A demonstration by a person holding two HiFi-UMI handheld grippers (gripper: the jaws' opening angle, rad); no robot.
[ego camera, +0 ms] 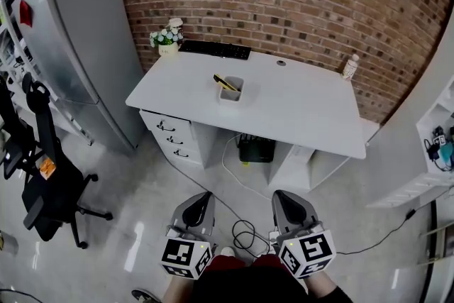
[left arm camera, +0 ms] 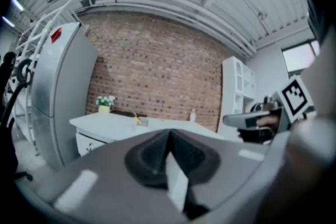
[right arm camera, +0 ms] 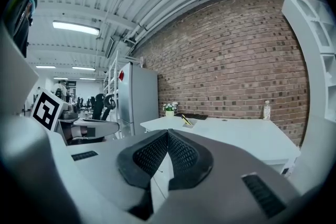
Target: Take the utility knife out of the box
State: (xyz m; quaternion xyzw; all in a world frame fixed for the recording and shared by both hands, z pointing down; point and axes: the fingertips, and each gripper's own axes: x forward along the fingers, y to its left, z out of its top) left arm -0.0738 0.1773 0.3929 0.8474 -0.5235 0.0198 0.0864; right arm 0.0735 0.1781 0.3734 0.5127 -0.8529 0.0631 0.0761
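A small grey box (ego camera: 230,90) stands near the middle of the white desk (ego camera: 305,110), and a yellow and black utility knife (ego camera: 225,82) leans out of it. Both grippers hang over the floor well short of the desk. My left gripper (ego camera: 204,196) is shut with nothing in it, and my right gripper (ego camera: 282,196) is shut and empty too. The left gripper view has the box (left arm camera: 142,122) far off past the closed left gripper (left arm camera: 169,135). In the right gripper view the knife (right arm camera: 185,119) sticks up from the box beyond the closed right gripper (right arm camera: 168,134).
A keyboard (ego camera: 214,49), a flower pot (ego camera: 168,40) and a white bottle (ego camera: 349,67) sit along the desk's back edge by the brick wall. A grey cabinet (ego camera: 85,46) stands left, a black office chair (ego camera: 46,174) lower left, white shelving (ego camera: 440,138) right. Cables (ego camera: 245,232) lie on the floor.
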